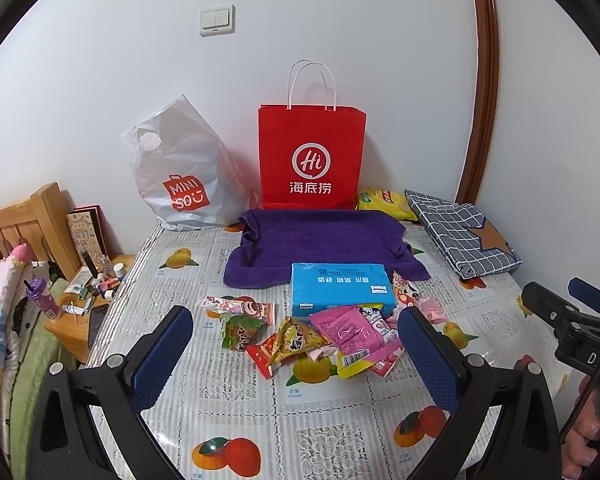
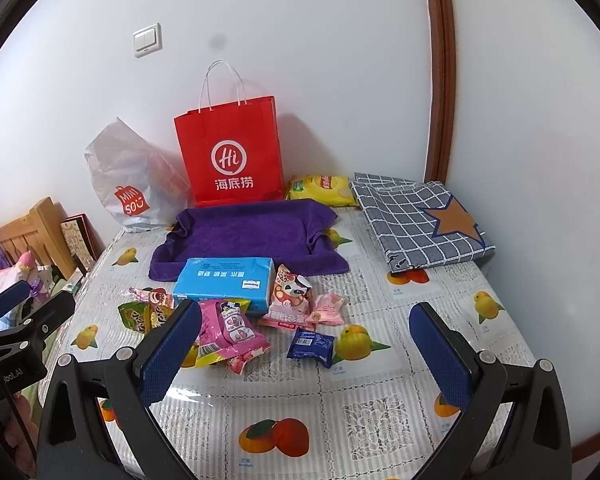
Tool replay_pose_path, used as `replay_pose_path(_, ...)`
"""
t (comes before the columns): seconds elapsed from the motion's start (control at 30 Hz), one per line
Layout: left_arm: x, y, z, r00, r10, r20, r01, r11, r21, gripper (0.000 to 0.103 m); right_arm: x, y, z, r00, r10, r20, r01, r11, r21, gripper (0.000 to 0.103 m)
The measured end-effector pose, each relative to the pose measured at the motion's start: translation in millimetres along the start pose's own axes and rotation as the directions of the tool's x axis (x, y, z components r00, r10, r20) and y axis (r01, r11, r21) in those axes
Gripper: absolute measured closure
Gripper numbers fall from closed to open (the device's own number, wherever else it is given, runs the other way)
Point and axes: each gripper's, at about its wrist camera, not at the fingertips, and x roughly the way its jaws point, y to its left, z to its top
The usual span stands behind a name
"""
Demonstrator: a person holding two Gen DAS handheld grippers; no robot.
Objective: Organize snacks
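- Both the left gripper (image 1: 296, 356) and right gripper (image 2: 304, 356) hang with fingers spread wide, holding nothing.
- The overlapping snack packets (image 1: 320, 336) could drag neighbours along, or the slick pink packet (image 2: 230, 330) could slip free.

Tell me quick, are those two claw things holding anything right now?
Left gripper: jaws open, holding nothing.
Right gripper: jaws open, holding nothing.
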Motion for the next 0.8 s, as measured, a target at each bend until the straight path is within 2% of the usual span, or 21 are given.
replay_pose_path(0.8, 0.6, -1.0, 3.7, 1.0, -0.009, 0.003, 0.009, 1.0, 0.001, 0.0, 0.3, 0.9, 6.4, 1.0, -0.001, 0.009, 0.001, 1.0, -0.008, 0.0)
